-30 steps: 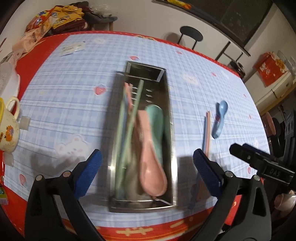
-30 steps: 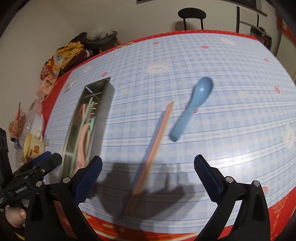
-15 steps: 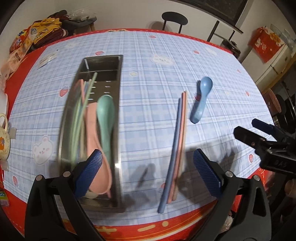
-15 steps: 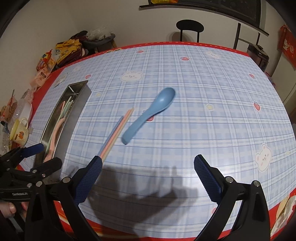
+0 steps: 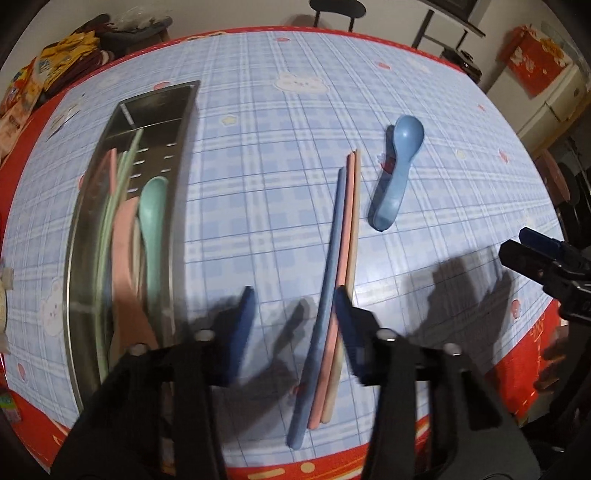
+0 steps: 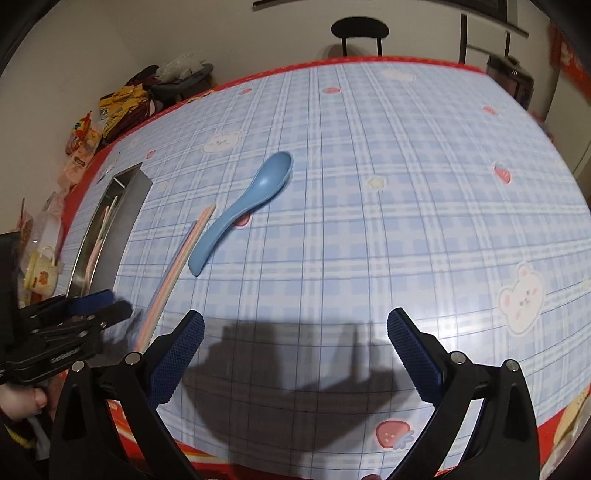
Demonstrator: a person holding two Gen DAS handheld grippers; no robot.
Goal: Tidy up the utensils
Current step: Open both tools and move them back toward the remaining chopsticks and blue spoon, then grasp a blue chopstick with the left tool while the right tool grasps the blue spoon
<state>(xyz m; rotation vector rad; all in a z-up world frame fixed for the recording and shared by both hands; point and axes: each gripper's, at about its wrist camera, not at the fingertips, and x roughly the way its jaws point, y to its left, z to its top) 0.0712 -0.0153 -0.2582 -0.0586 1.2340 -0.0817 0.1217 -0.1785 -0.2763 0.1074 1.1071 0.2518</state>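
A steel utensil tray [image 5: 79, 236] lies at the left and holds green chopsticks, a pink spoon [image 5: 125, 251] and a green spoon [image 5: 151, 218]. Blue, pink and beige chopsticks [image 5: 338, 273] lie side by side on the checked cloth, with a blue spoon [image 5: 397, 177] to their right. My left gripper [image 5: 295, 325] is open and narrowed, low over the near half of the chopsticks, its right pad beside them. My right gripper [image 6: 295, 347] is open and empty above bare cloth, to the right of the blue spoon [image 6: 243, 206] and chopsticks [image 6: 173, 269].
The tray also shows in the right wrist view [image 6: 122, 206]. Snack bags [image 5: 62, 62] lie at the far left table edge, and a yellow mug [image 6: 40, 269] stands left of the tray. A black stool [image 6: 360, 31] stands behind the table. The red table edge runs just below both grippers.
My left gripper has swung right from over the tray to the loose chopsticks, dropped lower, and its jaws have narrowed. My right gripper has shifted right, away from the chopsticks.
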